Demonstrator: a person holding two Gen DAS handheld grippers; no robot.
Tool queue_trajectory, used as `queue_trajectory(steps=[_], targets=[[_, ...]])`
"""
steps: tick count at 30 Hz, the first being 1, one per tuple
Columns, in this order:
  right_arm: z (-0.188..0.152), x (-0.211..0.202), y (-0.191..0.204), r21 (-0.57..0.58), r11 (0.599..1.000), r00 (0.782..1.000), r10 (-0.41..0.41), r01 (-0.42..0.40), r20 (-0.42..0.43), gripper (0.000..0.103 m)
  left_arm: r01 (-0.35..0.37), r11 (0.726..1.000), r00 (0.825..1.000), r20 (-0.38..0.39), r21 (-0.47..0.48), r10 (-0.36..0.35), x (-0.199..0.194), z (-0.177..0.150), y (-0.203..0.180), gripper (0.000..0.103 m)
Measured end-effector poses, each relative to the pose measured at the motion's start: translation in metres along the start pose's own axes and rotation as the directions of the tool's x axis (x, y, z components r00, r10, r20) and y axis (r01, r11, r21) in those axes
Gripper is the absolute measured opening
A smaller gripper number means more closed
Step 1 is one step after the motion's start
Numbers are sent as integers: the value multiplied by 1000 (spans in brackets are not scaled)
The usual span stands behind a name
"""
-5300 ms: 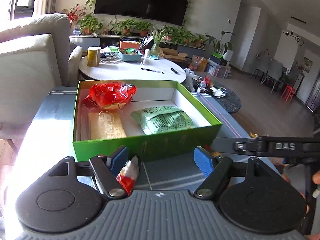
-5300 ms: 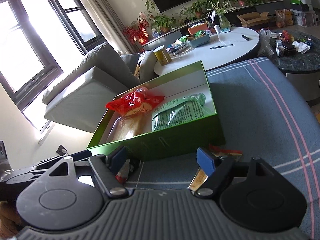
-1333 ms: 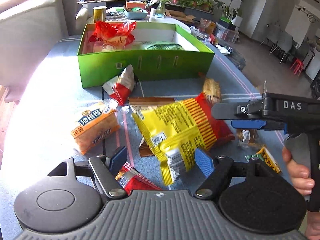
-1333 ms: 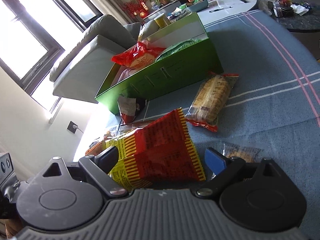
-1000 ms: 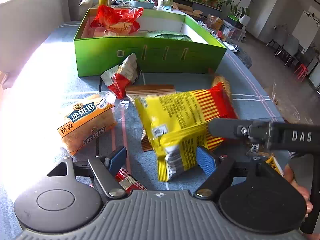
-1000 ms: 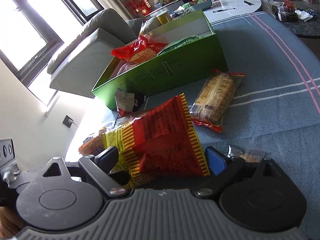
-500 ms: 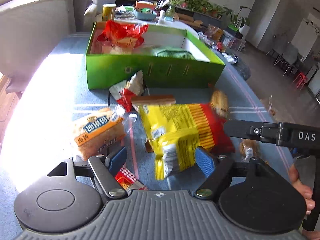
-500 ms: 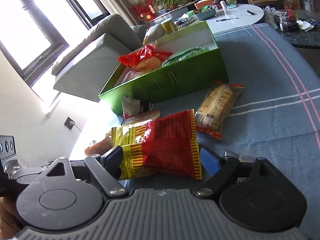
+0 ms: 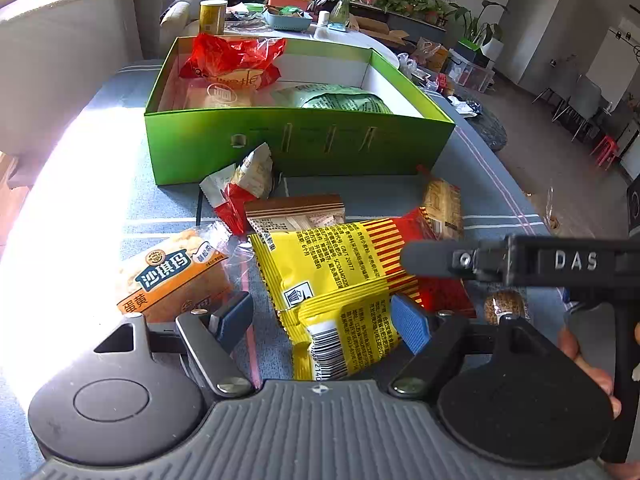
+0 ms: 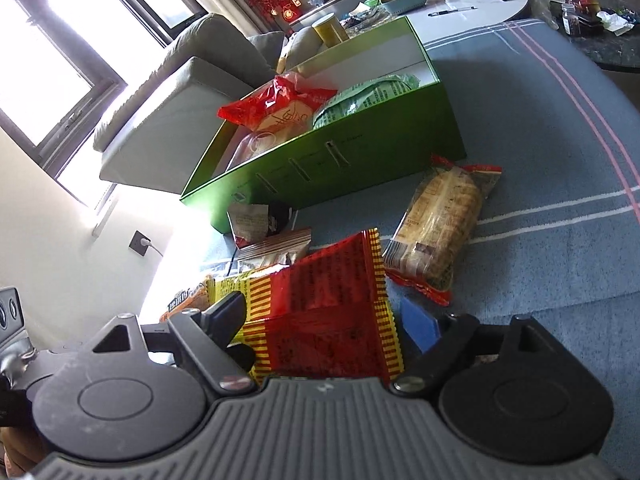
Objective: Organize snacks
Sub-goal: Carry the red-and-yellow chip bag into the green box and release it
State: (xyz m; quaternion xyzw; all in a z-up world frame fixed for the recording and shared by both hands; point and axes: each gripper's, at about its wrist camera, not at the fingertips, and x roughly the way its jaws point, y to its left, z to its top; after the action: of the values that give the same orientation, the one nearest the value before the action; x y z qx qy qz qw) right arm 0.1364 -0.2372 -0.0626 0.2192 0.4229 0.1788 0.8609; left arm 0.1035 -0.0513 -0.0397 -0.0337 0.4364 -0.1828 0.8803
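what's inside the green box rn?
Inside the green box: a red-wrapped pack at the back left, a clear-wrapped pack in front of it, and a green bag on the right. The front wall hides the floor nearest the camera.

Glossy wrappers on matt woven cloth

The yellow-and-red snack bag (image 9: 352,280) is shiny, crinkled plastic film; the green box (image 9: 296,144) looks like smooth matt cardboard. The blue striped cloth (image 10: 540,128) is soft and dull. The left hand-held gripper (image 9: 324,320) has matt black plastic, ribbed blue pads and metal screws.
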Motion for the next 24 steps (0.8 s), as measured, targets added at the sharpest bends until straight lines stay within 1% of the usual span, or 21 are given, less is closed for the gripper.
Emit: queue_trajectory(steps=[3,4,5,6,7,10,15,20,24], targets=[[-4,7,-1,-22,1000,1000,-20,20,-13,82,20,1000,1000,-3,0,-20,6,0,0,73],[-5,7,0,-34,999,1000,-15,15,-8,75,24,1000,1000,-7,13,-24,7,-1,-1,66],[-5,8,1,-38,999,1000,-9,8,-14,70,22,999,1000,-9,30,-22,7,-1,-4,65],[-5,8,1,-35,999,1000,11,-12,-22,62,11,999,1000,-2,40,-11,6,-1,-6,63],[-6,7,2,-31,999,999,24,-25,-26,59,9,999,1000,6,53,-10,4,-1,-8,60],[-9,0,11,-52,999,1000,10,-10,-4,58,4,997,1000,28,77,-6,-8,0,-14,58],[-5,-30,28,-71,997,995,14,-7,94,58,17,995,993,115,94,-28,-38,15,-21,59],[14,-49,36,-64,997,984,42,-31,173,58,5,992,982,186,128,-29,-52,42,-30,60],[38,-50,35,-36,999,975,43,-36,219,58,14,993,978,207,116,-38,-47,74,-31,61]])
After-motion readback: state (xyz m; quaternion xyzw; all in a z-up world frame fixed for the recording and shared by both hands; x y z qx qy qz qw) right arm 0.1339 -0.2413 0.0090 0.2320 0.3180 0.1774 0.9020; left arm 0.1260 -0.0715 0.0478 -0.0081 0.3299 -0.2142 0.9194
